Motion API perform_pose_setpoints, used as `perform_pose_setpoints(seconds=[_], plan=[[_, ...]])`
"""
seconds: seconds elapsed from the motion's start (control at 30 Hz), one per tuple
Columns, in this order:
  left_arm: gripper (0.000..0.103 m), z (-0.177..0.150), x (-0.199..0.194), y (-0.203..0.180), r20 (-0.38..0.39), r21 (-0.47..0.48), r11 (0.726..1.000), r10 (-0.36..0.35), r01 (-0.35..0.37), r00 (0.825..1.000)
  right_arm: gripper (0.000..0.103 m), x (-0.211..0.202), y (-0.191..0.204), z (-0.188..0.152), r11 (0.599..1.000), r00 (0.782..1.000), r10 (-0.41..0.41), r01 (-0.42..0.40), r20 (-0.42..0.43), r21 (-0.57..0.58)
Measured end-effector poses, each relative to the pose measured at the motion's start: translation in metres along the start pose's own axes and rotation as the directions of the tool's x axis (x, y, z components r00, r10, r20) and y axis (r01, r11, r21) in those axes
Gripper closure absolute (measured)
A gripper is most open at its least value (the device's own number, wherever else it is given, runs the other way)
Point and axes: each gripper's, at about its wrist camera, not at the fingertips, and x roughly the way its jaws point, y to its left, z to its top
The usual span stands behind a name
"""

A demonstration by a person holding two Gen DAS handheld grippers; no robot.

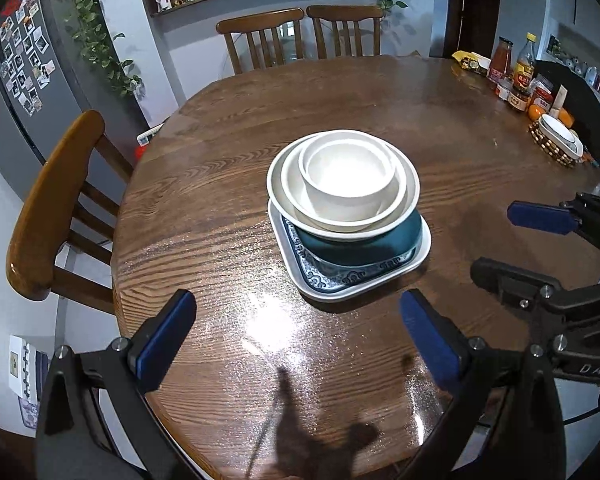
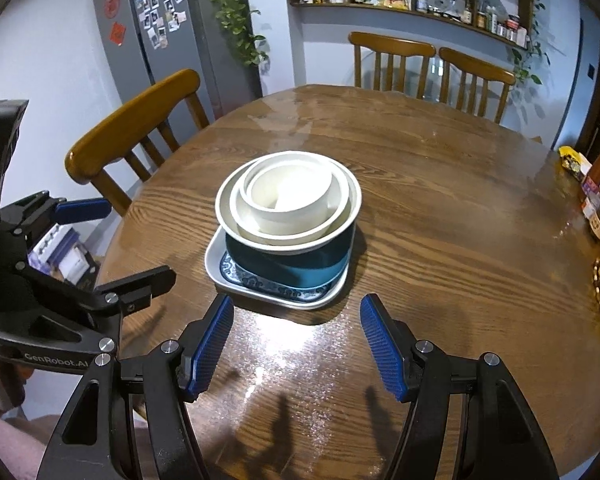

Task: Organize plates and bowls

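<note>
Fingers of both grippers stand apart, nothing between them. Left gripper [image 1: 298, 344]: blue pads wide, bare tabletop in the gap. Right gripper [image 2: 296, 344]: jaws a little narrower, also empty, tips just short of the stack.

Stack [image 2: 286, 232] sits near the middle of the table [image 2: 440, 216], dead ahead of both grippers and slightly below their line of sight. Order from the bottom: squarish plate [image 1: 352, 280] with a blue patterned border, teal bowl [image 1: 364, 236] on it, two white bowls [image 1: 350, 184] nested inside, the smallest on top. The pile leans a touch toward the cameras. No long axis to speak of; the plate is roughly square with one corner pointing at the left gripper.

Right gripper appears the nearer: in its own view the plate's front edge lies just beyond the fingertips, while the left view shows a wider strip of bare wood before the plate. In the left view the right gripper [image 1: 512, 248] shows off to the right of the stack, apart from it.

Judgement: stacking looks finished; any further move would be a grip on the plate's rim.

Surface: round, dark wood, glossy, strong glare between the fingers. Jars and bottles [image 1: 516, 76] crowd the far right edge. Chairs [image 2: 136, 140] around, a fridge [image 2: 156, 40] with photos, shelves behind.
</note>
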Motion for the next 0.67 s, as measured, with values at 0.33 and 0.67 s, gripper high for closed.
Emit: perform_pose_setpoints(seconds=[0.33, 0.67], plan=[[0.001, 0.0000, 0.0008, -0.0011, -0.001, 0.007, 1.000, -0.005, 0.005, 1.000, 0.036, 0.0010, -0.0008, -0.0002, 1.000, 1.000, 0.002, -0.002, -0.002, 0.007], [0.001, -0.0006, 0.0032, 0.0000, -0.010, 0.000, 1.000, -0.009, 0.009, 1.000, 0.036, 0.0040, -0.0009, 0.0004, 1.000, 1.000, 0.004, -0.004, -0.008, 0.007]])
